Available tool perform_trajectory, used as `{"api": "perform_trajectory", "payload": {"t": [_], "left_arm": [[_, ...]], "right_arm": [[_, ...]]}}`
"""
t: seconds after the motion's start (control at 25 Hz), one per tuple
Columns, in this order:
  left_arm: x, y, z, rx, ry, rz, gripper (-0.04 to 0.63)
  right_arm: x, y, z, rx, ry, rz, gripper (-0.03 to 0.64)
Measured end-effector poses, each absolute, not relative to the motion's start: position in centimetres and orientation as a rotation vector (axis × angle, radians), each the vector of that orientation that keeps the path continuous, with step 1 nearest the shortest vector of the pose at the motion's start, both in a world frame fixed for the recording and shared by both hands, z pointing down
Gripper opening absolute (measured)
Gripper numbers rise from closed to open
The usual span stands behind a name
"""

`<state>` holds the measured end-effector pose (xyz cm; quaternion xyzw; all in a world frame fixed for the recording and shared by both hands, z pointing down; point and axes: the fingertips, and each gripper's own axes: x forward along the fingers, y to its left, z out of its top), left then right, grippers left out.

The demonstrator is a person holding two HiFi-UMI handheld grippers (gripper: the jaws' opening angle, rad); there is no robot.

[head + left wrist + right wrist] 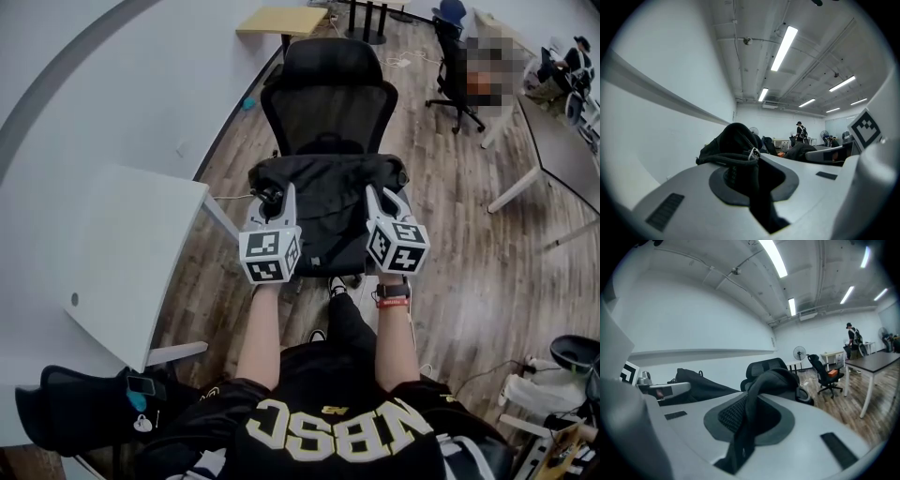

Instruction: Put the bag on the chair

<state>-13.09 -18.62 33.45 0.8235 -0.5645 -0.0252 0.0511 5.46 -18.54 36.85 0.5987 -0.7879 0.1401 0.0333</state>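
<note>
A black bag (328,202) hangs between my two grippers, over the seat of a black office chair (328,89) with a mesh back. My left gripper (275,199) is shut on the bag's left end. In the left gripper view the jaws (754,173) pinch bunched black fabric (733,143) beside a zipper pull. My right gripper (389,195) is shut on the right end. In the right gripper view the jaws (747,420) clamp a dark strap (771,380) and mesh padding, with the chair's headrest (761,367) behind. The seat under the bag is mostly hidden.
A white desk (112,253) stands close on the left, with a dark backpack (75,408) on the floor beside it. Another office chair (455,66) and a long table (562,141) stand at the right. A wooden table (281,21) is at the back.
</note>
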Motion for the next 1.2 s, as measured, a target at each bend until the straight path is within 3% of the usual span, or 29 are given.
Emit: {"api": "perform_trajectory", "payload": {"t": [1.2], "left_arm": [[-10.2, -36.6, 50.3, 2.25, -1.615, 0.193, 0.048]], "right_arm": [[8.2, -36.2, 53.4, 1.636, -2.21, 0.731, 0.052]]}}
